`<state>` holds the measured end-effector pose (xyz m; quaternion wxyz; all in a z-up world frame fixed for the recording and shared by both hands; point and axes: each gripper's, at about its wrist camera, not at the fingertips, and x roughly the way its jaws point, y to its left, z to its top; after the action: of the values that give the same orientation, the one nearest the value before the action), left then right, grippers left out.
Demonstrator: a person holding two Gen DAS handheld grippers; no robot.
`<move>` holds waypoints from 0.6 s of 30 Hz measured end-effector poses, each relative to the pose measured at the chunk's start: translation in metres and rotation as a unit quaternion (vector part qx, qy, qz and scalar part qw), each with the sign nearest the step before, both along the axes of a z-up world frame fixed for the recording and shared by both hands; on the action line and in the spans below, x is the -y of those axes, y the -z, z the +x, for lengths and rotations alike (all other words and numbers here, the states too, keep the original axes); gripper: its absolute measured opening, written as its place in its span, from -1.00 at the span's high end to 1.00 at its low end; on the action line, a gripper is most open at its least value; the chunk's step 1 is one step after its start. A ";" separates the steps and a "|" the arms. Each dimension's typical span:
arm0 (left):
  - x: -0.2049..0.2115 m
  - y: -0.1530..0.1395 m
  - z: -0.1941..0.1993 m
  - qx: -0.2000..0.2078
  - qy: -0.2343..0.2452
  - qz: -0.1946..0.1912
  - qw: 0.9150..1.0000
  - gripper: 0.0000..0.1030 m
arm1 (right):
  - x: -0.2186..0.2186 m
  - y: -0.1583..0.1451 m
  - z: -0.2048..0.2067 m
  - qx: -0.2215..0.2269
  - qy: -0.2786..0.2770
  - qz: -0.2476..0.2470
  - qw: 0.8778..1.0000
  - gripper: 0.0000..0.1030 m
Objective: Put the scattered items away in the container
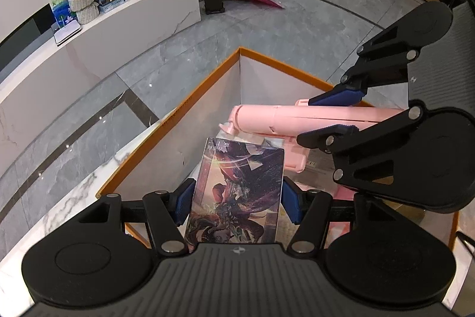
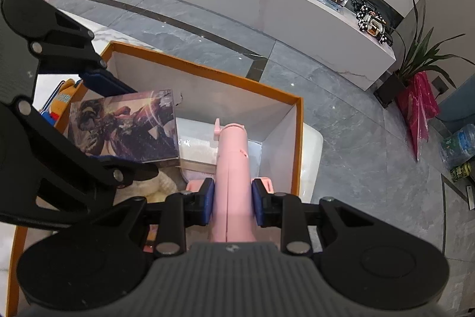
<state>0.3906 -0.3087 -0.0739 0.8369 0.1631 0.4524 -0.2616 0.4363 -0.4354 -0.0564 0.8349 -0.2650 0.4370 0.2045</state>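
Over the orange-rimmed box (image 1: 204, 85), both tongs point steeply down into its white interior.

Left tongs (image 1: 237, 199): partly spread, blue pads pressed against the two long edges of an illustrated card pack (image 1: 237, 192). The pack stands up between the pads, artwork facing the camera, its lower end hidden behind the gripper body. Grasp looks firm; pads touch both sides. In the right wrist view the same pack (image 2: 124, 127) sits between the left tongs' fingers above the left part of the box, artwork turned sideways.

Right tongs (image 2: 233, 202): clenched on a pink handheld device (image 2: 231, 168), narrow setting, blue pads flat against both sides of its tube-shaped body. The tube runs forward away from the camera, its far end over the pale lining at the box bottom. In the left wrist view the pink device (image 1: 314, 121) lies roughly level across the box opening, held near its right end by the right tongs (image 1: 335, 115), with a pink handle part hanging below it.

Pack and pink device are close; from the left wrist view the pack's top edge overlaps the tube, contact cannot be told.

Box contents, right wrist view: a cream plush item (image 2: 160, 183) lies under the left tongs, and an orange and blue toy (image 2: 63, 101) shows at the left wall. Box (image 2: 298, 138) rests on a white marble counter (image 2: 311, 144) with grey tiled floor (image 2: 356, 124) beyond.
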 end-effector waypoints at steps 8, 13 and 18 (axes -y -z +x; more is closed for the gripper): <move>0.003 0.010 0.006 -0.008 0.003 0.015 1.000 -0.37 | -0.002 0.008 0.005 -0.001 0.003 -0.001 1.000 0.43; 0.005 0.020 0.010 -0.017 0.001 0.027 0.999 -0.37 | -0.004 0.021 0.010 -0.007 0.008 -0.008 1.000 0.43; 0.007 0.024 0.014 -0.021 0.002 0.038 0.999 -0.37 | 0.001 0.037 0.010 -0.019 0.013 -0.020 1.000 0.43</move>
<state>0.4048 -0.3161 -0.0979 0.8199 0.1905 0.4789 -0.2491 0.4460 -0.4361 -0.0932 0.8236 -0.2718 0.4604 0.1895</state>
